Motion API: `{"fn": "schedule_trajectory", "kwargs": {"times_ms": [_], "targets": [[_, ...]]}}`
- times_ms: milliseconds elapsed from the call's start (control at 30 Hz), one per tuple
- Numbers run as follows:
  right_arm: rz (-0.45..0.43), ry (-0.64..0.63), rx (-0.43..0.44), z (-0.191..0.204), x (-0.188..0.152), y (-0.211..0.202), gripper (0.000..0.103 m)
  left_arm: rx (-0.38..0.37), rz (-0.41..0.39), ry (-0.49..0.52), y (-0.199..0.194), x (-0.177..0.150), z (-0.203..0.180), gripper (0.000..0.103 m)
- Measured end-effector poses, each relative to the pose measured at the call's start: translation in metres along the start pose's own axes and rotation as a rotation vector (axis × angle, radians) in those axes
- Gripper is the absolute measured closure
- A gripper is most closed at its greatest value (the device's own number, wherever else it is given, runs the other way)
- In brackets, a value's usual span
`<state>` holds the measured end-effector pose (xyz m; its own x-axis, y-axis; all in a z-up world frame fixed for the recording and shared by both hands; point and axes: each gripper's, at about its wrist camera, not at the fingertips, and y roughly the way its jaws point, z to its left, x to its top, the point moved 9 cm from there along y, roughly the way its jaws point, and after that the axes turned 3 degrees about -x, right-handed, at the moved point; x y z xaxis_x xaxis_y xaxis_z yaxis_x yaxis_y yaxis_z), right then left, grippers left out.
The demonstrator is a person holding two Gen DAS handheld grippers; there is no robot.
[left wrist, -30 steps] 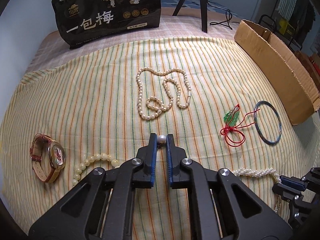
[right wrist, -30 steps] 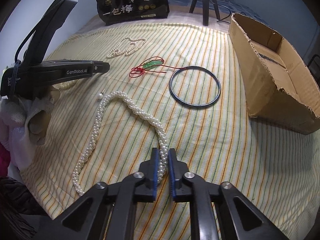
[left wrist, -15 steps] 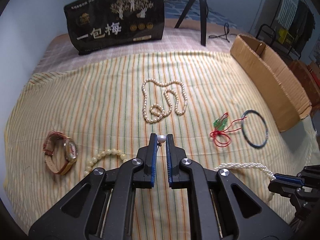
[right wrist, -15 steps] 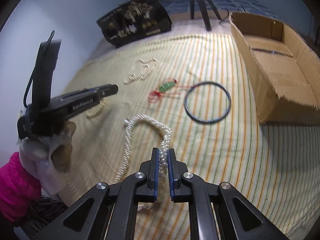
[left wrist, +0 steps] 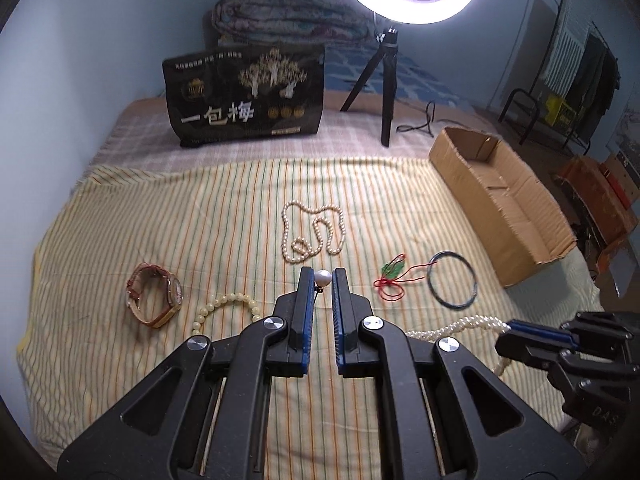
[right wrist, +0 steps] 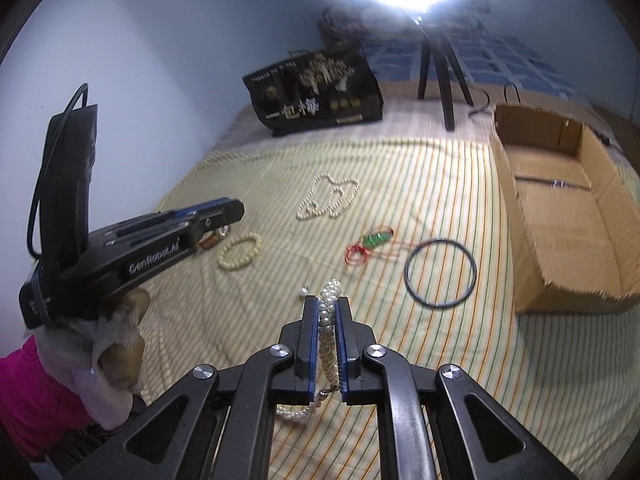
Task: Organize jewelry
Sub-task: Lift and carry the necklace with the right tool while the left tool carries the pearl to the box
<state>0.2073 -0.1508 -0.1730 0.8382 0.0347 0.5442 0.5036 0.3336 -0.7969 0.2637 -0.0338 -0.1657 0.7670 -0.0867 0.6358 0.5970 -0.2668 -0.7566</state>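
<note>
My left gripper (left wrist: 322, 275) is shut on a single white pearl stud (left wrist: 322, 279), held at its fingertips above the striped cloth (left wrist: 160, 220). My right gripper (right wrist: 329, 309) is shut on a twisted multi-strand pearl necklace (right wrist: 327, 332), which hangs down behind its fingers. In the left wrist view that necklace (left wrist: 460, 327) trails from the right gripper (left wrist: 520, 334) at the lower right. The left gripper (right wrist: 224, 211) shows at the left of the right wrist view, held by a gloved hand (right wrist: 100, 344). A second small pearl stud (right wrist: 304, 291) lies on the cloth.
On the cloth lie a long pearl strand (left wrist: 312, 232), a brown-strap watch (left wrist: 154, 294), a pale bead bracelet (left wrist: 228, 304), a green pendant on red cord (left wrist: 392, 276) and a dark bangle (left wrist: 452, 280). An open cardboard box (left wrist: 516, 216) stands right; a black bag (left wrist: 244, 96) and a ring-light tripod (left wrist: 386, 80) stand behind.
Both grippers have risen and tilted up, so more of the room shows. The twisted pearl necklace has come up off the cloth in the right gripper. The pearl stud stays in the left.
</note>
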Motion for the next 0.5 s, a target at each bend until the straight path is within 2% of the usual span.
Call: {"fn": "schedule_trajectory", "kwargs": {"times_ms": [267,500], "targets": [[-0.086,-0.047,0.0,0.018,0.024,-0.029,0.098,-0.011,-0.031,0.013,-0.021,0.0,-0.008,0.096],[-0.171,-0.056,-0.004,0.019,0.048,-0.057,0.098,-0.02,-0.064,0.04,-0.037,0.006,-0.022,0.096]]}}
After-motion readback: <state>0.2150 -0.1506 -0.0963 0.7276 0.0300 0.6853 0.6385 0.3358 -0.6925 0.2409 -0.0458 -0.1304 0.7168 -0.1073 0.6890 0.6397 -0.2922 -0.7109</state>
